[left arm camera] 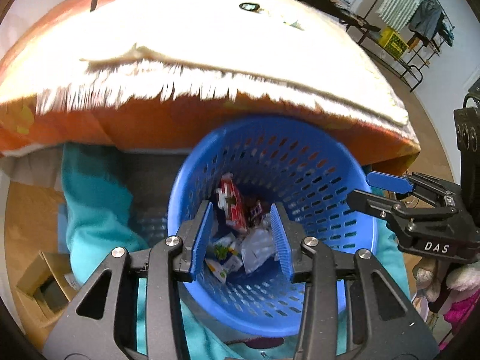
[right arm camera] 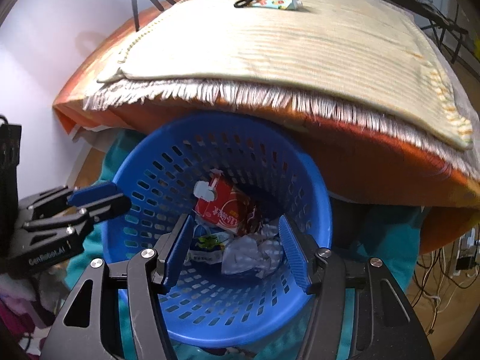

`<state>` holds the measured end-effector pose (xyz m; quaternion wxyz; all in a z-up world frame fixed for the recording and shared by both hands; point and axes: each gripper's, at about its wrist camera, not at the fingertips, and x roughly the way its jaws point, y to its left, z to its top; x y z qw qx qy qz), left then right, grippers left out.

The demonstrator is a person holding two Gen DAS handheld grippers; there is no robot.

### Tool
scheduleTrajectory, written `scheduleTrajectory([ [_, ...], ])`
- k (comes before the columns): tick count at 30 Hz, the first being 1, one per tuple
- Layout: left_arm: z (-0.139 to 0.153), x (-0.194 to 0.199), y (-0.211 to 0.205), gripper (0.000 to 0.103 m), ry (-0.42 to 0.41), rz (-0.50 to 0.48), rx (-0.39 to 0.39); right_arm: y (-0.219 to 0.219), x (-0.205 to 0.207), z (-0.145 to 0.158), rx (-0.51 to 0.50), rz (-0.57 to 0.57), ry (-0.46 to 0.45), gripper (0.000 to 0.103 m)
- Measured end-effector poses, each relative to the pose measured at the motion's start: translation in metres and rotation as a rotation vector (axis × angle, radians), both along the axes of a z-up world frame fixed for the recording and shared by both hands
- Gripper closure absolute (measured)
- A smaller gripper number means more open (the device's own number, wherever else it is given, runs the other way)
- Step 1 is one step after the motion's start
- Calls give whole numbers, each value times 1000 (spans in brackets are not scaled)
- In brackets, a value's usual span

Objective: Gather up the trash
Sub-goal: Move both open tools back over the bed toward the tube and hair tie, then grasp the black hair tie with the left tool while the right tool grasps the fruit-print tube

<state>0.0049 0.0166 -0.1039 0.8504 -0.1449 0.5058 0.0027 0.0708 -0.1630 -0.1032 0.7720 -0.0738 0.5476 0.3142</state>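
Left wrist view looks down into a blue perforated basket [left arm camera: 339, 198] standing against the bed [left arm camera: 168, 123], on teal cloth [left arm camera: 90, 198]. The left hand-held gripper [left arm camera: 240, 240] hovers above the basket's mouth, fingers spread, gripping nothing. The right hand-held gripper [right arm camera: 237, 250] hovers above the same basket [right arm camera: 156, 180], fingers likewise spread and empty. Inside the basket lie a red carton [right arm camera: 225, 207], a crumpled white wrapper [right arm camera: 249, 255] and a small green-printed packet [right arm camera: 207, 244]. Beyond the basket, on the bed's fringed cream blanket [right arm camera: 270, 48], rest a printed tube [right arm camera: 277, 3] and a black clip [right arm camera: 244, 1].
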Motion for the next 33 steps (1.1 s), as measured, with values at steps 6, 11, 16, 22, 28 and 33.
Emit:
scheduleTrajectory([
  [6, 26, 23, 11, 63, -64, -7, 15, -3, 6, 24, 33, 25, -73, 40],
  [11, 48, 56, 22, 63, -115, -16, 17, -10, 22, 48, 98, 37, -134, 36],
  [16, 65, 98, 29, 63, -146, -33, 32, -14, 50, 70, 129, 47, -233, 32],
  [22, 74, 155, 39, 63, -154, -35, 20, -4, 95, 86, 112, 83, -311, 30],
  [28, 70, 207, 48, 63, -137, -42, 9, 16, 144, 84, 100, 125, -274, 30],
  [33, 57, 247, 56, 63, -99, -45, -1, 35, 173, 78, 74, 178, -290, 30],
])
